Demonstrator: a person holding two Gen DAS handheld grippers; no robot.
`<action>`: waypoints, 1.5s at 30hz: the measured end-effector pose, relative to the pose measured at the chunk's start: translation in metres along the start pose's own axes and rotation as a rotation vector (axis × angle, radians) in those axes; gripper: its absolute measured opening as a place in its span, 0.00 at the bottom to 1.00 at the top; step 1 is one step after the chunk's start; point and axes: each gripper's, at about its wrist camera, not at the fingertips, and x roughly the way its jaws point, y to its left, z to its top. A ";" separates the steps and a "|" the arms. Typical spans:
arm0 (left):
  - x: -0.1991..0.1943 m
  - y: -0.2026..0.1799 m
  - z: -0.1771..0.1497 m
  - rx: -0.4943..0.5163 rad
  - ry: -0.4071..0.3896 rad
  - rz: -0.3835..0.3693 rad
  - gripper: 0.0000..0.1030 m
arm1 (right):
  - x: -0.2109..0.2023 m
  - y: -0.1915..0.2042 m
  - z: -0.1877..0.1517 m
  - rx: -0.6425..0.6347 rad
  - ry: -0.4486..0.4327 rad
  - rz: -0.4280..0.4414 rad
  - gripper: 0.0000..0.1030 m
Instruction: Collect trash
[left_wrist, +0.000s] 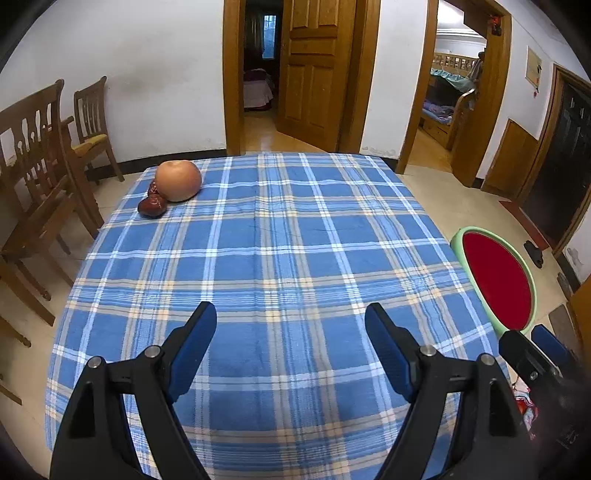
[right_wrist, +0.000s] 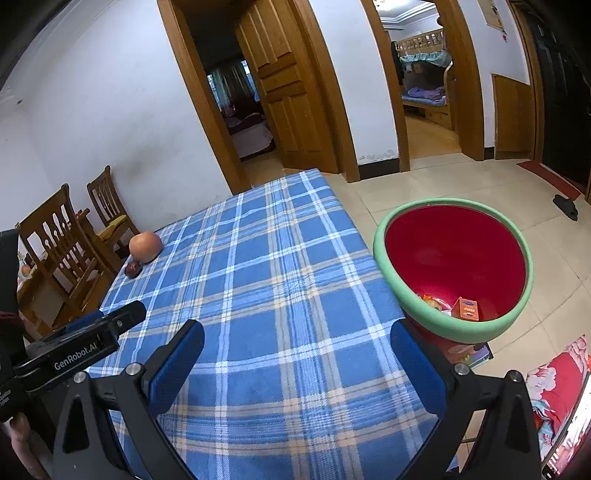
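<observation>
Both tongs, left gripper (left_wrist: 290, 321) and right gripper (right_wrist: 297, 341), hover wide and empty over the plaid tablecloth (left_wrist: 295, 236). We judge collection nearly complete: an orange carton (right_wrist: 467, 308) and wrappers lie in the red bin (right_wrist: 452, 332), right. Apple (left_wrist: 178, 180) and dates (left_wrist: 152, 205) remain far left; next, we reach there only if they count as trash.

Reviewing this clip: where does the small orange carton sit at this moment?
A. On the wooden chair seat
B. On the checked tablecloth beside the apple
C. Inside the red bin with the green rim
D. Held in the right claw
C: in the right wrist view the orange carton lies at the bottom of the red bin beside the table, while the right claw is open and empty.
</observation>
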 end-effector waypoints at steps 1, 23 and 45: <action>0.000 0.001 0.000 -0.006 -0.001 0.001 0.80 | 0.000 0.000 -0.001 0.000 0.001 -0.001 1.00; 0.000 0.005 -0.001 -0.019 -0.003 0.007 0.80 | 0.000 0.001 -0.001 -0.001 0.001 -0.001 1.00; -0.001 0.006 -0.001 -0.019 -0.006 0.004 0.80 | -0.001 0.001 0.000 0.000 0.001 -0.002 1.00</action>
